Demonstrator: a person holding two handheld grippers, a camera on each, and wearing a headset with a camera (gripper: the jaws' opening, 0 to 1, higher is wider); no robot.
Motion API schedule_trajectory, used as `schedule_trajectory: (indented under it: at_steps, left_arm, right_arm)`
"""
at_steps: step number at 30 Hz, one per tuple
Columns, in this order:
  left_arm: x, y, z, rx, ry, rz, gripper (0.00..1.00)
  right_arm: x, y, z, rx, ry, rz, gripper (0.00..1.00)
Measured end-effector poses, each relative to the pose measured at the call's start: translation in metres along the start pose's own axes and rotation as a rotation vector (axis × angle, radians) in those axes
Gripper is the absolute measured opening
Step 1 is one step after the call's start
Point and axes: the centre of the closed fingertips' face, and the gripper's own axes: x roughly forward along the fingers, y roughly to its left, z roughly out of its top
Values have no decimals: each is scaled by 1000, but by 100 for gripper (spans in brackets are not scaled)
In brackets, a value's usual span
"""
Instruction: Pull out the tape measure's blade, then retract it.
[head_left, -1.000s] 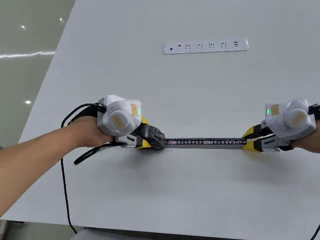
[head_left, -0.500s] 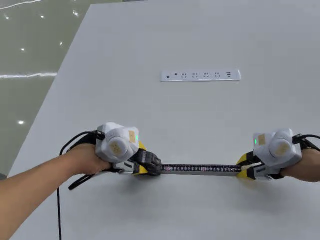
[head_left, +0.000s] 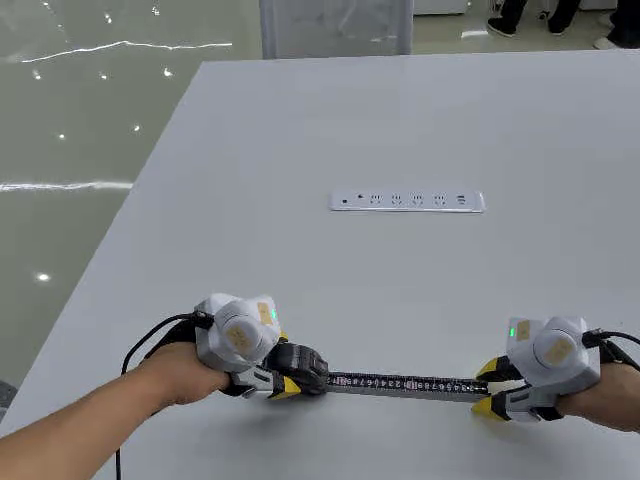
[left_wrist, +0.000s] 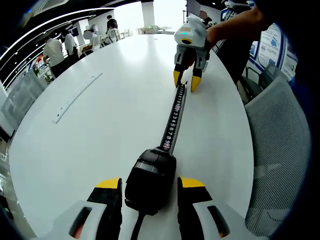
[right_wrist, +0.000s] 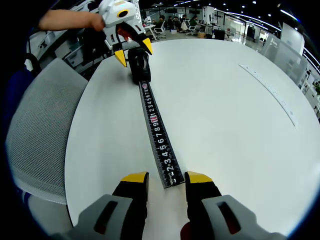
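Left gripper (left_wrist: 150, 183) jaws clenched on the tape measure (left_wrist: 151, 172), near the front edge of the bench (head_left: 400, 120). Blade (right_wrist: 156, 130) lies flat, run out to the right gripper (right_wrist: 167, 178), whose jaws are released, straddling the tip. Body looks rigid and grippy: hold its flanks. Blade is thin, likely springy and slick: pinch the tip

Tape measure case (left_wrist: 150, 180): black. Blade (right_wrist: 157, 135): dark, with white numerals and red marks. Left claw (left_wrist: 150, 184) and right claw (right_wrist: 167, 178): white bodies, yellow tips. Worktop (head_left: 300, 150) and power strip (head_left: 407, 201): white.
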Motion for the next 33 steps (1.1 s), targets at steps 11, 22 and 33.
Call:
schedule_trajectory:
  at_steps: [11, 22, 33]
  left_arm:
    - [-17, 10, 4, -202, -89, 96, 51]
    - [-28, 6, -6, -360, -136, 175, 60]
    - [-46, -8, -15, -458, -162, 210, 69]
  right_arm:
    - [2, 1, 5, 136, -47, -59, 39]
    - [-13, 1, 9, 242, -93, -128, 48]
    - [-38, 11, 16, 322, -134, -199, 62]
